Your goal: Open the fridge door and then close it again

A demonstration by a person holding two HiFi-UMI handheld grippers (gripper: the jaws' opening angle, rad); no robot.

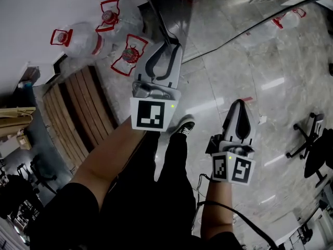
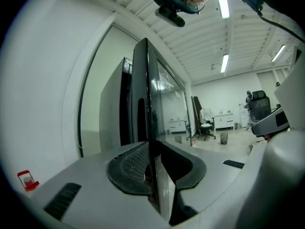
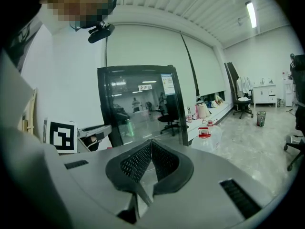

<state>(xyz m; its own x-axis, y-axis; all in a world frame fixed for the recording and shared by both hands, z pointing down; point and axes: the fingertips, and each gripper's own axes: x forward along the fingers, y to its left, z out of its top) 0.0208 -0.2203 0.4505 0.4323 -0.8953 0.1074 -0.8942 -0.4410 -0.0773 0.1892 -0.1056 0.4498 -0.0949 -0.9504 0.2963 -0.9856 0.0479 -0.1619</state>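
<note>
The fridge's black glass door stands swung out from the fridge body, edge-on to my left gripper. That edge runs deep between the left jaws. A thin gap shows beside the left pad, so the gripper is open around the door. In the head view the left gripper reaches out to the dark door edge. My right gripper hangs lower and to the right, shut on nothing. The right gripper faces the glass door, well short of it.
Large water bottles with red handles lie on the floor by the wall. A slatted wooden bench is at the left. An office chair stands at the right and a black cable crosses the tiles.
</note>
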